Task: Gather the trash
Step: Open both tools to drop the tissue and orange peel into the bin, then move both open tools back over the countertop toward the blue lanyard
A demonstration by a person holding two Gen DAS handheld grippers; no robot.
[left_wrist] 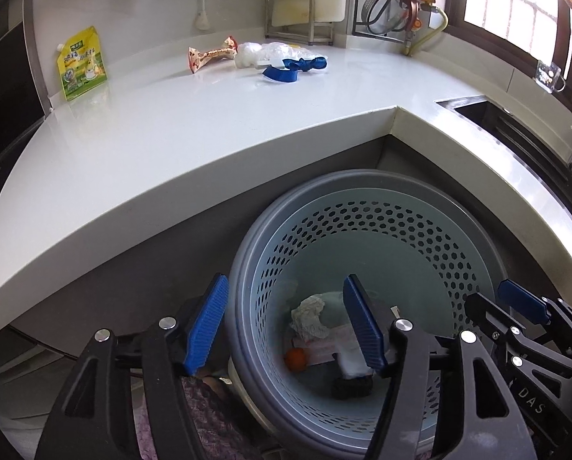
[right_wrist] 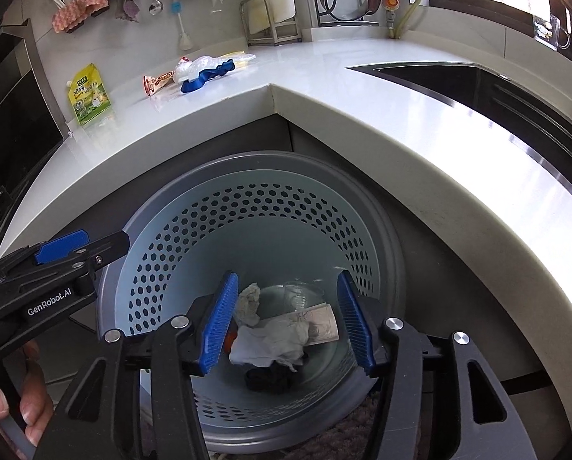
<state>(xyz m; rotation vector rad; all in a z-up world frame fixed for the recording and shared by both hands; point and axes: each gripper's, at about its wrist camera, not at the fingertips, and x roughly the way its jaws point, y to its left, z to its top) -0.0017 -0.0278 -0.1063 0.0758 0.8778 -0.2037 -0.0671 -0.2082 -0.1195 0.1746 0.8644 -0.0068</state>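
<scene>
Both claws, left claw (left_wrist: 286,322) and right claw (right_wrist: 289,320), hang released above trash (right_wrist: 274,339) lying in the bin (right_wrist: 247,207).

Bright daylight from the window (left_wrist: 515,4) at far right, blown out to white. Glare along the counter (right_wrist: 477,145) on the right. Deep shade inside the bin (right_wrist: 377,237). Sharp centre, strong fisheye bending, dark corners.
</scene>
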